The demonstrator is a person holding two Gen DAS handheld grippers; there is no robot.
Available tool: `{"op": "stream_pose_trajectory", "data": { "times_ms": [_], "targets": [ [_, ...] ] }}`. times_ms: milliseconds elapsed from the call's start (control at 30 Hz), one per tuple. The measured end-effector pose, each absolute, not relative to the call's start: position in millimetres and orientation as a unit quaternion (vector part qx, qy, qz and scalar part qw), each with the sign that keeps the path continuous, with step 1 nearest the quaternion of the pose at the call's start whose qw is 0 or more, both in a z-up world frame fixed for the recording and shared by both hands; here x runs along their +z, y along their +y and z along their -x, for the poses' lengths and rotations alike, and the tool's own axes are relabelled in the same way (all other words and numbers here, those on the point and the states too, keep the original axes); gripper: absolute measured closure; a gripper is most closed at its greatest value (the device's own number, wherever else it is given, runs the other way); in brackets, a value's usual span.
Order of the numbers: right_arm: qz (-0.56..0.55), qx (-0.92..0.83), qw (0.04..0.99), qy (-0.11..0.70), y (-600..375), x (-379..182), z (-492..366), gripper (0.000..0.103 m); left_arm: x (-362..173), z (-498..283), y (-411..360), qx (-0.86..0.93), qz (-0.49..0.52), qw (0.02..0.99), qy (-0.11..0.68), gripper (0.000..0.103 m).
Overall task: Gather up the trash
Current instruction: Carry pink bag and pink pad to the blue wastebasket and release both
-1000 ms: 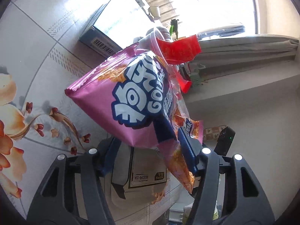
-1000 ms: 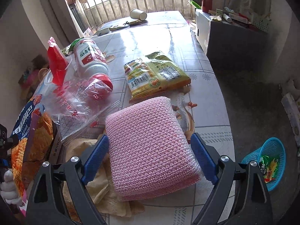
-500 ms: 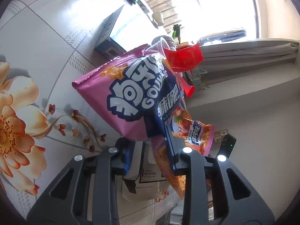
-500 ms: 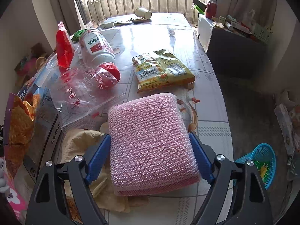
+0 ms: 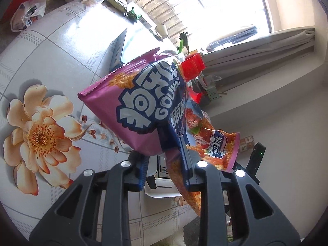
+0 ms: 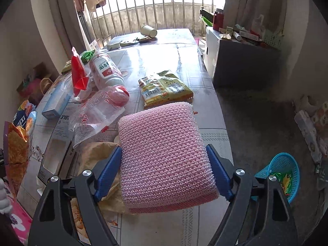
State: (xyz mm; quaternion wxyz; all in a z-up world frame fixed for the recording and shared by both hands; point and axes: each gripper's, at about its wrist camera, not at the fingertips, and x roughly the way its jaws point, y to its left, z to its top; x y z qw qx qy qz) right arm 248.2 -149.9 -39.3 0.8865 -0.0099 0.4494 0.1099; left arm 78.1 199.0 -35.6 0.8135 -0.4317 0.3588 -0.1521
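Both loads are up off the table (image 6: 184, 47), so the pink foam mesh pad (image 6: 166, 153), squeezed between the wide-set jaws of the right gripper (image 6: 164, 172), should travel level toward the blue basket (image 6: 280, 174) on the floor off the table's right edge. The left gripper (image 5: 164, 164), whose jaws have just been closing, pinches the purple snack bag (image 5: 135, 102) narrowly at its lower corner, above the near edge, and needs a firm hold on that slick film. Only the right view shows the basket; only the left shows that pinch.

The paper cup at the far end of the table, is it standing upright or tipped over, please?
Tipped over: the paper cup lies on its side on the table, round end facing sideways.
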Motion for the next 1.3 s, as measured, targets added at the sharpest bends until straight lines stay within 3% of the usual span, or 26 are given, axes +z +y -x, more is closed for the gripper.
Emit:
{"op": "stream_pose_trajectory", "data": {
  "times_ms": [367,833,1300],
  "targets": [
    [-0.124,0.194,0.850,0.474,-171.4,-37.7,-226.6,0.024,-1.7,-55.5,192.9,-0.178,0.394,0.845,0.315,0.078],
    [0.008,0.158,0.838,0.523,-164.7,-54.6,-163.5,0.024,8.5,-73.3,175.5,-0.196,0.368,0.851,0.319,0.078],
    [-0.193,0.129,0.862,0.451,-250.3,-36.1,-130.1,0.024,25.1,-114.8,137.8,-0.239,0.310,0.860,0.327,0.078]
  ]
}}
